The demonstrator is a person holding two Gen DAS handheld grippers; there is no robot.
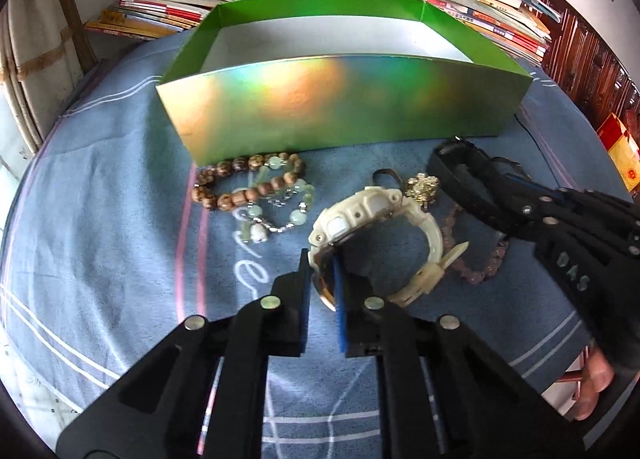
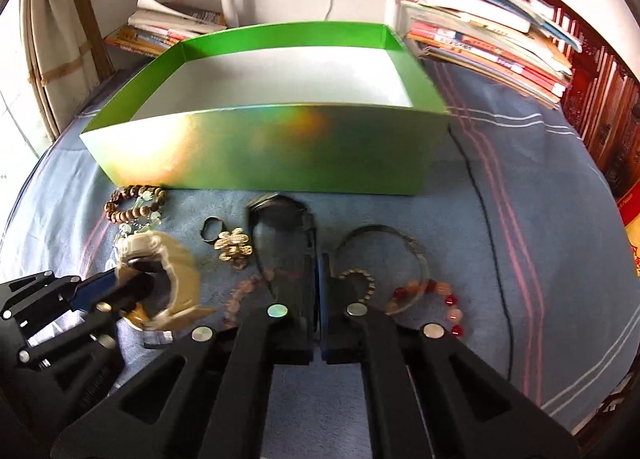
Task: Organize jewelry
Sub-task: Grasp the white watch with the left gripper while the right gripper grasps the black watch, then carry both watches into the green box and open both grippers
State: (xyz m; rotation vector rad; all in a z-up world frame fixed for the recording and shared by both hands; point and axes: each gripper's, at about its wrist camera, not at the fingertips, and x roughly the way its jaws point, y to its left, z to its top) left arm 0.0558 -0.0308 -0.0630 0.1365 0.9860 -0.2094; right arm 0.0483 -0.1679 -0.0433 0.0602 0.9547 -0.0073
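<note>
An open green box (image 1: 340, 99) stands on the blue cloth, also in the right wrist view (image 2: 272, 147). My left gripper (image 1: 322, 259) is shut on a cream watch (image 1: 372, 211), gripping its case; it shows in the right wrist view (image 2: 172, 267) too. My right gripper (image 2: 318, 259) is shut on a black watch strap (image 2: 280, 231), and appears in the left wrist view (image 1: 452, 155). A wooden bead bracelet (image 1: 248, 183), a jade bead chain (image 1: 280, 211), a gold brooch (image 2: 234, 245) and a red bead bracelet (image 2: 436, 295) lie before the box.
Stacks of books and magazines (image 2: 488, 47) lie behind the box, more at the left (image 1: 160, 11). A thin metal bangle (image 2: 400, 243), a small dark ring (image 2: 212, 227) and a pink bead bracelet (image 1: 480, 259) lie on the cloth. A black cable (image 2: 492, 243) runs along the right.
</note>
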